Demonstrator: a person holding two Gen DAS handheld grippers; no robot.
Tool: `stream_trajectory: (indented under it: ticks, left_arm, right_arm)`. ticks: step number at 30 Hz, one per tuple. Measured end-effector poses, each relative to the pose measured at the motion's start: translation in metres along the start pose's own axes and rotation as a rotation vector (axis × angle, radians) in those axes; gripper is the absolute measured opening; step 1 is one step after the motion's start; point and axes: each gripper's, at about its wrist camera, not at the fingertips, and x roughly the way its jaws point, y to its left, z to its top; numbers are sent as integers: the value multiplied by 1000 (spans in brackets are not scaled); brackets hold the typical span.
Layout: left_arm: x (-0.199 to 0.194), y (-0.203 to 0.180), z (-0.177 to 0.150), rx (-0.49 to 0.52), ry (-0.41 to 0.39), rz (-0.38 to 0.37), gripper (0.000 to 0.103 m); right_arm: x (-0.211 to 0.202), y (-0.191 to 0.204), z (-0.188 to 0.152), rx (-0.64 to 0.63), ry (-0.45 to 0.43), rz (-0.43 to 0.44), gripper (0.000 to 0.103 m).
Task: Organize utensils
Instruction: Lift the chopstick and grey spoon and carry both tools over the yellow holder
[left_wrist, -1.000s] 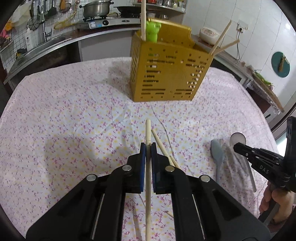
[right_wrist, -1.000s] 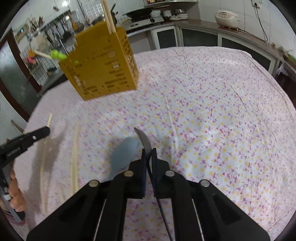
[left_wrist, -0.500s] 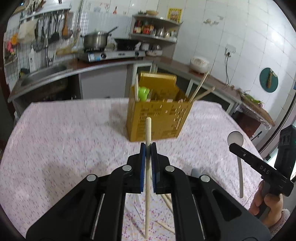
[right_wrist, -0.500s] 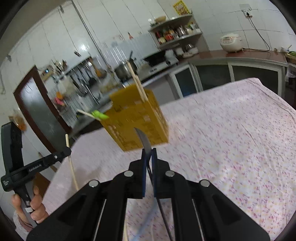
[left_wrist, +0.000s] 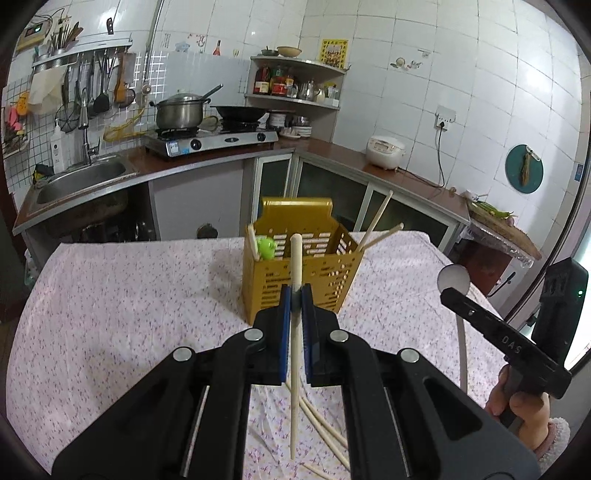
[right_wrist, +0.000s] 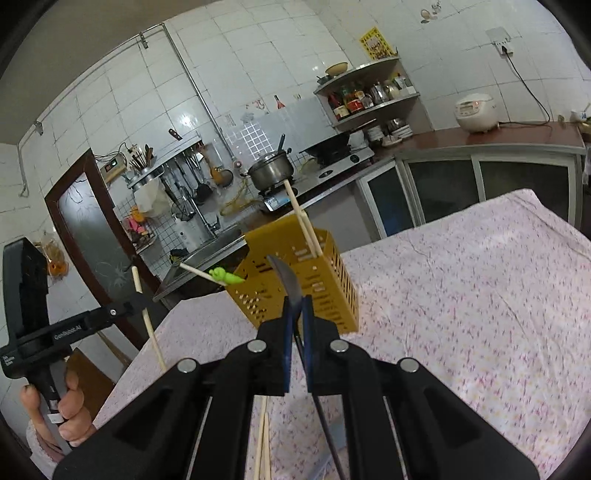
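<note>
My left gripper (left_wrist: 295, 291) is shut on a pale wooden chopstick (left_wrist: 293, 387), held upright above the flowered tablecloth (left_wrist: 129, 295) just before the yellow slotted utensil holder (left_wrist: 266, 295). The holder (right_wrist: 332, 291) has two chopsticks (left_wrist: 376, 221) leaning out on one side and a chopstick with a green figure (left_wrist: 266, 248) on the other. My right gripper (right_wrist: 297, 301) is shut on a metal spoon (right_wrist: 286, 275), seen edge-on and lifted off the table. From the left wrist view the right gripper (left_wrist: 448, 293) shows the spoon's round bowl (left_wrist: 453, 277). The left gripper (right_wrist: 142, 297) appears at the left with its chopstick (right_wrist: 149, 325).
Several loose chopsticks (left_wrist: 321, 424) lie on the cloth under my left gripper. Behind the table run a counter with a sink (left_wrist: 85, 181), a stove with a pot (left_wrist: 181, 114) and a rice cooker (left_wrist: 386, 151). A hand (right_wrist: 70, 402) grips the left tool.
Both grippers have risen from the tablecloth with the chopstick and the spoon and tilted up. The holder now sits lower in both views and the kitchen wall fills the top.
</note>
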Motion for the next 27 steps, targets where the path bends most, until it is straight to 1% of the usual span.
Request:
stream_trajectory:
  ticks: [4,9,12,14,18,20,23,27]
  left_arm:
    - [-1,0,11,3,-8,-4,4]
    - [4,2,16,2,-3,-3,4]
    - [8,3,16,0,1,1,4]
    - [11,3,16,-3,7,-1,4]
    - [11,2,26,6,-9,-1,4]
    - [10,0,34,9,-29,-4,4]
    - [11,-1,49,11,-64,-4,4]
    - [13,-5,73,24,-119,-2,4]
  right_arm:
    - [10,3,8,0,34,-5,5]
    - [17,3,10,-21,46,-4,6]
    - [22,6,11,-59,57,-36,5]
    - [26,7,12,-52,75,-29,5]
    - [28,13,26,-45,38,0,5]
    - [30,17,36,-42,9,19,5]
    - [35,29,49,-70,-50,24,5]
    - [45,45,64,-91,-97,58,5]
